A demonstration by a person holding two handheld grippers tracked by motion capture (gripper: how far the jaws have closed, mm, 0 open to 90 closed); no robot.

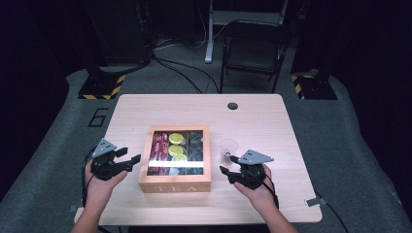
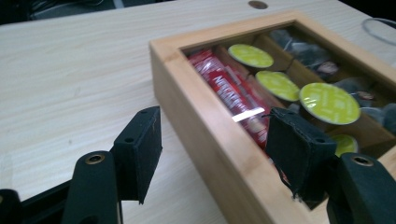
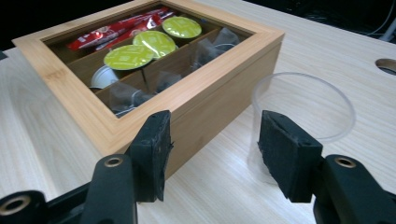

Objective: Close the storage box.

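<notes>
A wooden tea box (image 1: 175, 185) with a glass-windowed lid lies shut in the middle of the table. Through the glass I see red sachets (image 2: 229, 91), green-topped capsules (image 3: 129, 57) and dark tea bags (image 3: 219, 39). My left gripper (image 1: 128, 155) is open at the box's left side. In the left gripper view its jaws (image 2: 217, 156) straddle the box's near wall (image 2: 219, 140). A clear plastic cup (image 1: 227, 148) stands just right of the box. My right gripper (image 1: 228, 164) is open just in front of the cup (image 3: 303, 107), between cup and box (image 3: 205, 105), holding nothing.
The light wooden table (image 1: 262, 121) has a round cable hole (image 1: 232, 105) near its far edge. A black folding chair (image 1: 255, 48) stands behind the table. Stand bases with yellow-black tape (image 1: 102, 87) sit on the grey floor at both far corners.
</notes>
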